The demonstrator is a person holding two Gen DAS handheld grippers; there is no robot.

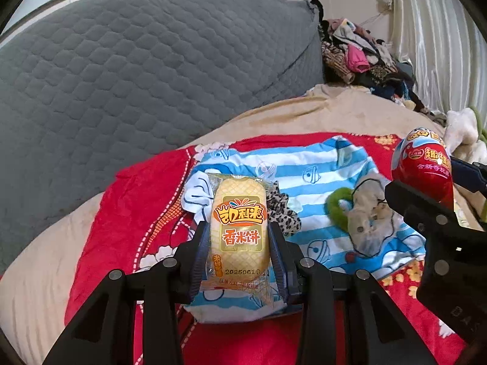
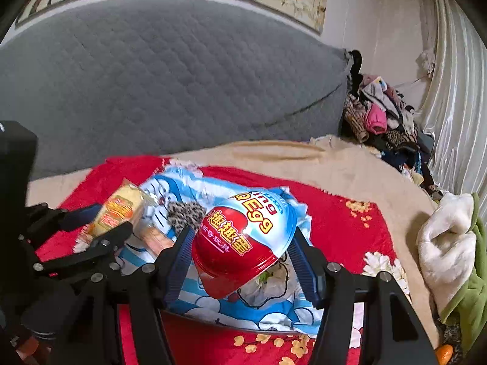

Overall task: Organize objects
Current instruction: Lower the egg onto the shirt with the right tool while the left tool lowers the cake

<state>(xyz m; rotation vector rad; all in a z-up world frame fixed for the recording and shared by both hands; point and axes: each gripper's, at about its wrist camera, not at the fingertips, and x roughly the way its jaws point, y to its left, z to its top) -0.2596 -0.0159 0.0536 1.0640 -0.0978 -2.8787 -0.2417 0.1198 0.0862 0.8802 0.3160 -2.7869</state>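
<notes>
Both of your tongs are loaded and held above the bed (image 1: 334, 112). The left tongs (image 1: 240, 249) pinch the rice cracker packet (image 1: 239, 228) by its long sides, label up, above the near left part of the blue striped cloth (image 1: 304, 164). The right tongs (image 2: 243, 261) pinch the red egg-shaped toy pack (image 2: 243, 240) above the near right part of the same cloth, tilted with its blue end far. Risk one: the egg pack is smooth, rounded and glossy, and the pads meet it low on its curve, so it could squirt out forward if you squeeze harder or swing fast. Risk two: the cracker is likely brittle, and extra pressure may crack it inside the wrapper; the loose film may also slip. Risk three: the two tongs sit near each other, so crossing paths could knock one load loose. The soft bed lets a dropped egg roll toward the red blanket (image 1: 127, 200). Count: one cracker packet, one egg pack, one leopard-print scrunchie (image 1: 281, 210), one green scrunchie (image 1: 336, 206), one plastic-wrapped item beside it, one striped cloth, one red blanket.
</notes>
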